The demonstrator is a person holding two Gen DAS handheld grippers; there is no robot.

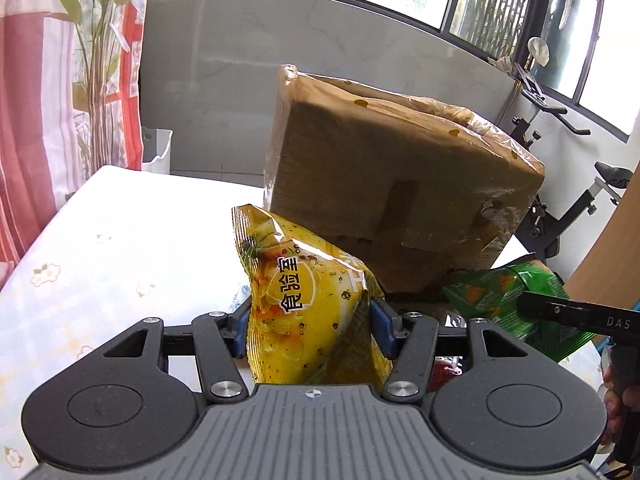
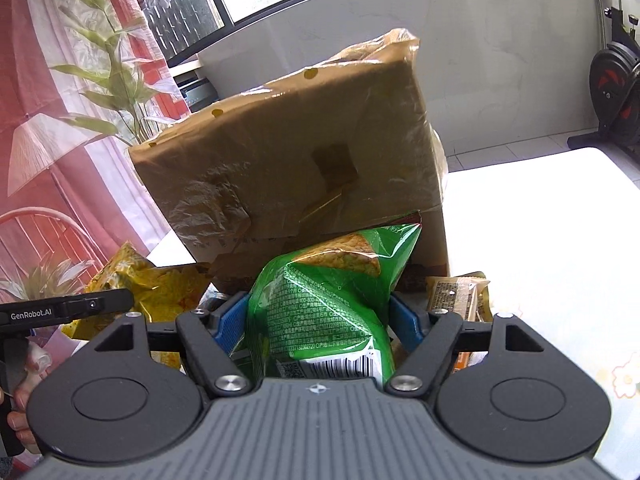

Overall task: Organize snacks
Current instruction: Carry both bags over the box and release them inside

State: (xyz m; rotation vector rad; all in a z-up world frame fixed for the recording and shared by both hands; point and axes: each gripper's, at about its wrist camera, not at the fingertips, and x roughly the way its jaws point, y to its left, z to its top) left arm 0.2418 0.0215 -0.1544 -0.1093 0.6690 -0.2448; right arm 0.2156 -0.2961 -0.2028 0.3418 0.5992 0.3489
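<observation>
A crinkled yellow bag is standing upright, pinched at its sides, before a plastic-wrapped cardboard box. A green bag is standing likewise, barcode lowest.
</observation>
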